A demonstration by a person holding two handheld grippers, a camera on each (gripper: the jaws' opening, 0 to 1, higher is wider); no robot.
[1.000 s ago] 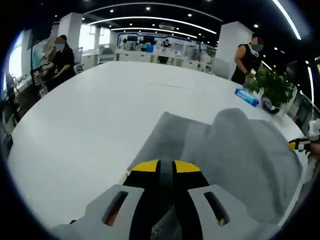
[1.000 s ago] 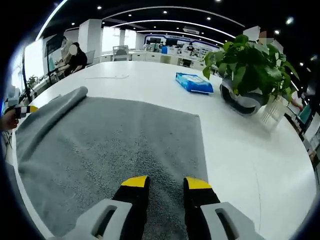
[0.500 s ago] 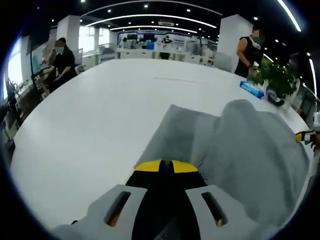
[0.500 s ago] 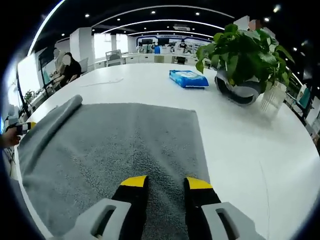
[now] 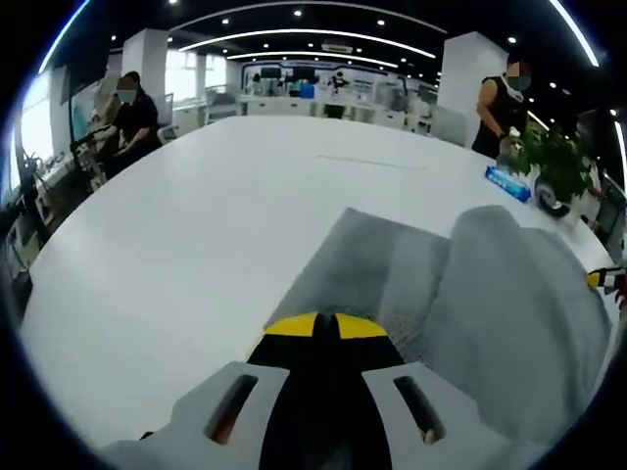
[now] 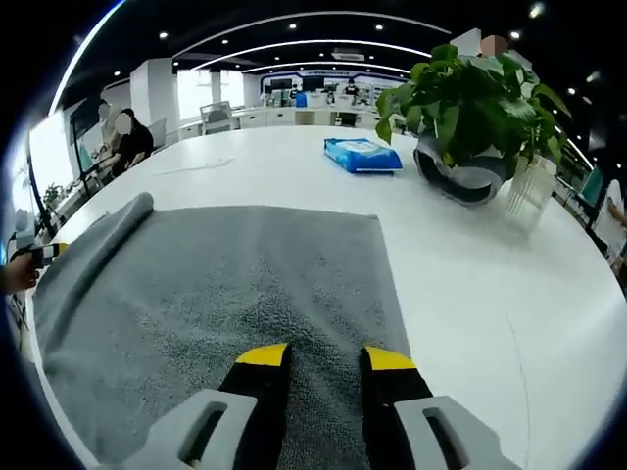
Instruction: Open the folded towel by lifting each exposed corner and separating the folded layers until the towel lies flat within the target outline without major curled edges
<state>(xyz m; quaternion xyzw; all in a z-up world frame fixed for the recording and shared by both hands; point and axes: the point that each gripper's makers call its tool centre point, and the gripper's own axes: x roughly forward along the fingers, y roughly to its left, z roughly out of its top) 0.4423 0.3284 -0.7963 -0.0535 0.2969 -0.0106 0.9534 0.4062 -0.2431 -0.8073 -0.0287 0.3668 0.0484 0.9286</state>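
A grey towel [image 6: 245, 284] lies spread on the white table [image 6: 470, 294]. In the right gripper view its left edge is lifted into a rolled ridge [image 6: 98, 245]. My left gripper [image 5: 326, 326] is shut on the towel's near edge, yellow tips touching, and the raised fold [image 5: 509, 294] bulges to the right of it. The same gripper, held by a hand, shows at the far left of the right gripper view [image 6: 39, 255]. My right gripper [image 6: 313, 357] hovers low over the towel's near part, jaws open with bare towel between them. Its yellow tip [image 5: 600, 279] peeks in at the right of the left gripper view.
A potted plant [image 6: 470, 108] in a grey pot and a blue packet [image 6: 361, 154] stand on the table beyond the towel's far right corner. One person [image 5: 132, 113] sits at the table's far left, another [image 5: 500, 103] stands at the far right. Bare white table [image 5: 176, 225] stretches to the left of the towel.
The left jaws have gone from a narrow gap to fully shut on the towel, and the raised fold has shifted right. The right gripper stays open over the towel.
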